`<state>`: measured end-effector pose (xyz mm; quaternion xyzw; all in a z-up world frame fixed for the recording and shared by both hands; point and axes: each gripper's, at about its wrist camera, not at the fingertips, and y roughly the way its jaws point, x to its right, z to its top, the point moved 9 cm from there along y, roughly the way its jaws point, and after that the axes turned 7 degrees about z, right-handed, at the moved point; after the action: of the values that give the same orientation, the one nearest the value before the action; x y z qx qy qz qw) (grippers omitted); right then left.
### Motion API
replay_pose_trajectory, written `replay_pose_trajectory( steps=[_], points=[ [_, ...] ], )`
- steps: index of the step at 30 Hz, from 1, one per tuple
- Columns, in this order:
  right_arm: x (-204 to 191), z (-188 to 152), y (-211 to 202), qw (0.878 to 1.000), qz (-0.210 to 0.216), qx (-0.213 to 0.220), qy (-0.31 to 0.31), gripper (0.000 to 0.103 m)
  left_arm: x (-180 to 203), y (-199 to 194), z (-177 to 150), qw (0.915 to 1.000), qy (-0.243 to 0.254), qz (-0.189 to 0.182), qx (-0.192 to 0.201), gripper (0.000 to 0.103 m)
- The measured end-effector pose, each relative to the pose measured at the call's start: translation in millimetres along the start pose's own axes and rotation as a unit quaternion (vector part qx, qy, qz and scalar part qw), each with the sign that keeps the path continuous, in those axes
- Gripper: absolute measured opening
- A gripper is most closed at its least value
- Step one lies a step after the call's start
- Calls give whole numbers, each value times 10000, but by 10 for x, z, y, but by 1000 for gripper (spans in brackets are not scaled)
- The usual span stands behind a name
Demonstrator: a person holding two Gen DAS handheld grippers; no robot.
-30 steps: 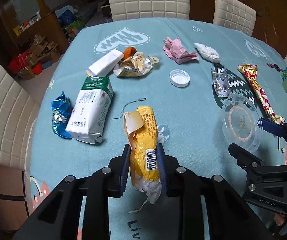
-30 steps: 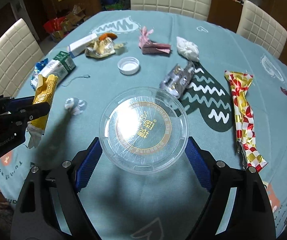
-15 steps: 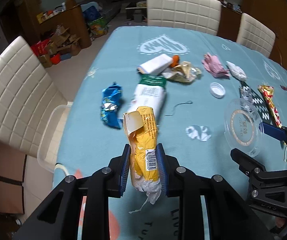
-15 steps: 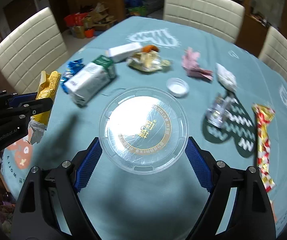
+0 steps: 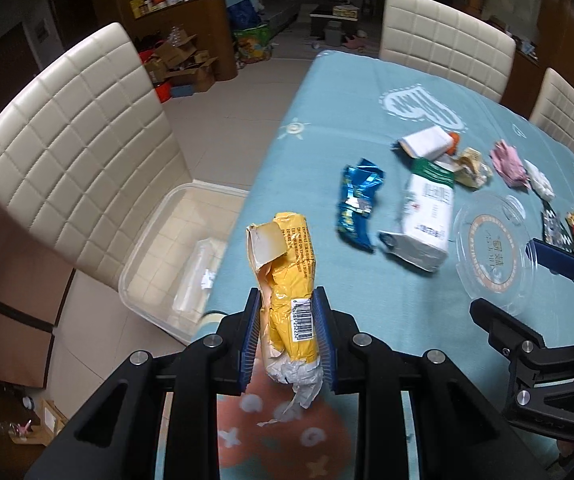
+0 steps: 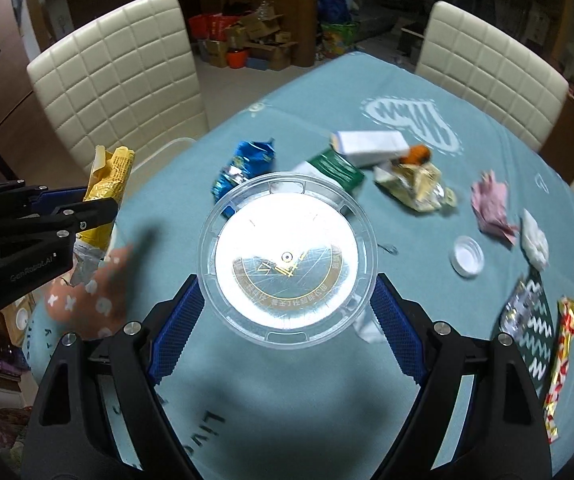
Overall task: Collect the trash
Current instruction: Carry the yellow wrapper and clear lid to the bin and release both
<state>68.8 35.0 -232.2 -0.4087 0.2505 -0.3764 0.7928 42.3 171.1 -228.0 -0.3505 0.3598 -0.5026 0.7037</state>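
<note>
Yellow wrapper sits clamped in your left tool; your right tool grips the clear lid.

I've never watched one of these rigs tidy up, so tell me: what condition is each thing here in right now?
left gripper: shut on the yellow wrapper
yellow wrapper: torn open, held upright above the table edge
right gripper: shut on the clear plastic lid
clear plastic lid: held flat, off the table
clear bin: open, on the floor beside the table
blue wrapper: crumpled, lying on the table
white bottle cap: lying loose, hollow side up
</note>
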Motion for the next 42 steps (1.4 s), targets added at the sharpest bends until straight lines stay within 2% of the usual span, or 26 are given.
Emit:
replay_pose_trajectory(
  steps=[10,20,25,31,34,35,36,38,42],
  points=[
    [-427,509,322,9986,183,-23,-499,84,-517,240,233,9993,-253,257,29,26],
    [-773,980,728,9951,412,-163,-885,84,-1021,630,387,9969,-532,557,-148,26],
    [-865,1174,898,9934,513,-188,-1008,84,-1291,809,439,9941,-738,742,-270,26],
    [-907,1372,1085,9928,584,-220,-1026,84,-1419,1001,514,9922,-911,744,-413,28],
    [-912,1421,1174,9921,552,-240,-1099,84,-1439,1109,548,9915,-920,756,-519,36],
    [-918,1424,1196,9918,541,-249,-1135,84,-1444,1124,548,9912,-942,757,-540,45],
    [-920,1420,1210,9914,541,-262,-1159,84,-1449,1154,549,9909,-988,703,-582,62],
    [-933,1425,1273,9908,553,-307,-1194,84,-1481,1190,558,9906,-1072,611,-584,78],
    [-989,1447,1394,9895,610,-379,-1253,84,-1580,1232,493,9881,-1072,882,-658,80]
  ],
)
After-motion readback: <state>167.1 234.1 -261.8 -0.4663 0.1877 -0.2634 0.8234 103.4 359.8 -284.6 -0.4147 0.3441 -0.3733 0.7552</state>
